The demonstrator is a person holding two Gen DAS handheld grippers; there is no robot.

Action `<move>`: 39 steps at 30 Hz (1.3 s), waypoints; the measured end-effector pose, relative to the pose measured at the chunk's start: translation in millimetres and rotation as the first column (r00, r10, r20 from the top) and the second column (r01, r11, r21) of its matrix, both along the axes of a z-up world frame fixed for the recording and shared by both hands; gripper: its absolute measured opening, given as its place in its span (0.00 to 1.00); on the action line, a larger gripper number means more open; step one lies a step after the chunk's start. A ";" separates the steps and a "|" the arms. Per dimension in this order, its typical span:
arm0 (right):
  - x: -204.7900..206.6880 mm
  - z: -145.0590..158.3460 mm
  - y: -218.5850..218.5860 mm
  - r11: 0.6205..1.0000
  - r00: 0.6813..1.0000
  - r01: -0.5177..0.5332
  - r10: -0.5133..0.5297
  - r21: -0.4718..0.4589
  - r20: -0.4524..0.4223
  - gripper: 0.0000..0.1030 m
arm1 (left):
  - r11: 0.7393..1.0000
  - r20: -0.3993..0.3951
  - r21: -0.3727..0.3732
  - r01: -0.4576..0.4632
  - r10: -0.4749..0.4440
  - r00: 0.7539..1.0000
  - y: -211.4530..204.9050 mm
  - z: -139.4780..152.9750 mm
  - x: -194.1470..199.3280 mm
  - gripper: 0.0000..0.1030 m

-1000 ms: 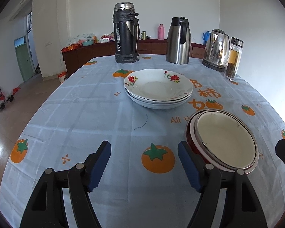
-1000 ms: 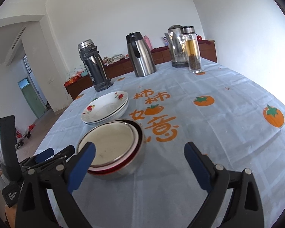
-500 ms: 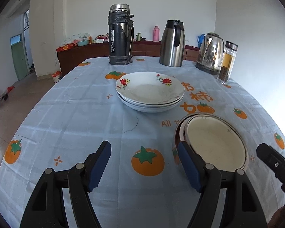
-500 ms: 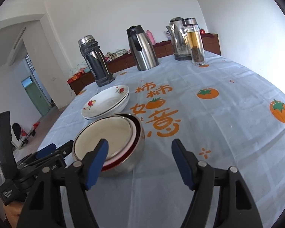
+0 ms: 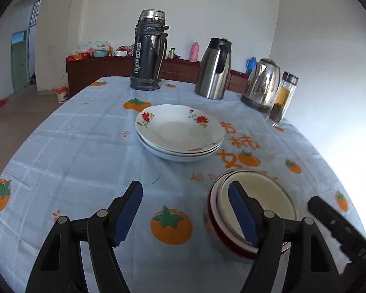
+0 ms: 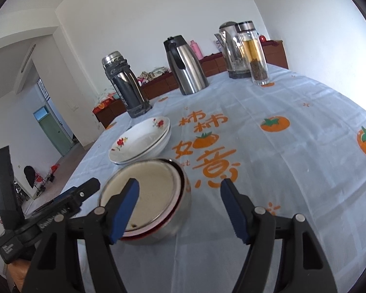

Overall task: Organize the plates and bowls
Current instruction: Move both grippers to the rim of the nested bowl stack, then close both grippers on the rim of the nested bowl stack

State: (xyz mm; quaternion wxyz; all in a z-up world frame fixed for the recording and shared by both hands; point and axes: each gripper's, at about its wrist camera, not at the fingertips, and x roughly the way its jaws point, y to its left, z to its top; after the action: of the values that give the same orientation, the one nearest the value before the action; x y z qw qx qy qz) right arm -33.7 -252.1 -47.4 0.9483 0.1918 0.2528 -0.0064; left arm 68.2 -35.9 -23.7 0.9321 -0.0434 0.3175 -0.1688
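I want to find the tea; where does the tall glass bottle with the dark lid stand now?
In the left wrist view the tall glass bottle stands far right on the blue persimmon tablecloth, just in front of the shiny steel kettle.

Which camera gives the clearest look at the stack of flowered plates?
The left wrist view: the flowered plates sit near centre, whole rim visible. The right wrist view shows them smaller, off to the left, partly hidden behind the bowls.

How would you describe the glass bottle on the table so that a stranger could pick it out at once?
Look to the far edge of the table with the persimmon-print cloth, where four tall vessels stand in a row. The glass bottle is at the right end, beside the steel kettle. It alone is see-through, holding amber liquid over dark leaves.
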 end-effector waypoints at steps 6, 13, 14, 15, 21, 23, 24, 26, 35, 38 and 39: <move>7.5 -2.9 0.2 1.000 0.999 0.007 -0.007 -0.015 -0.032 0.68 | 0.999 -0.033 0.031 0.040 -0.039 0.999 -18.6 -5.1 6.5 0.72; 16.6 -2.8 4.8 0.999 0.999 -0.008 0.006 -0.036 -0.048 0.64 | 0.992 -0.073 0.112 0.054 -0.046 0.996 -34.8 -18.8 10.8 0.73; 18.4 -3.6 5.9 0.999 0.999 -0.011 0.009 -0.039 -0.053 0.64 | 0.991 -0.077 0.119 0.053 -0.044 0.996 -35.6 -20.3 11.4 0.73; 19.9 -5.2 7.3 0.999 0.998 -0.012 0.010 -0.040 -0.059 0.63 | 0.991 -0.079 0.123 0.051 -0.041 0.996 -35.8 -21.3 12.2 0.73; 25.3 -14.5 8.0 0.999 0.996 -0.016 0.013 -0.031 -0.093 0.58 | 0.987 -0.099 0.156 0.032 -0.016 0.995 -36.1 -28.6 17.0 0.73; 27.3 -16.4 7.3 1.000 0.995 -0.016 0.014 -0.023 -0.102 0.58 | 0.988 -0.100 0.153 0.030 -0.015 0.995 -35.0 -28.8 18.1 0.73; 27.6 -16.9 7.2 1.000 0.995 -0.014 0.012 -0.024 -0.104 0.57 | 0.988 -0.100 0.153 0.029 -0.014 0.995 -34.7 -28.8 18.4 0.73; 28.7 -17.8 8.2 1.000 0.994 -0.015 0.012 -0.028 -0.108 0.56 | 0.987 -0.094 0.160 0.023 -0.008 0.995 -35.1 -28.5 18.6 0.73; 35.8 -24.0 8.6 1.000 0.990 -0.010 0.008 -0.011 -0.137 0.50 | 0.983 -0.103 0.180 0.022 -0.004 0.995 -40.4 -30.6 22.8 0.72; 37.6 -24.1 9.5 1.000 0.990 -0.015 0.014 -0.008 -0.142 0.46 | 0.982 -0.103 0.185 0.023 -0.003 0.995 -42.0 -31.0 23.3 0.71; 38.7 -24.4 10.0 1.000 0.989 -0.017 0.016 -0.006 -0.144 0.46 | 0.982 -0.103 0.187 0.023 -0.004 0.995 -42.3 -31.2 23.3 0.70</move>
State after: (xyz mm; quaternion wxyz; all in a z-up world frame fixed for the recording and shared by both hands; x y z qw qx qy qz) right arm 5.0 -242.0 -71.8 0.9282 0.1853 0.3223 -0.0132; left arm 91.6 -78.2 -54.9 0.9134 0.0385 0.3795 -0.1418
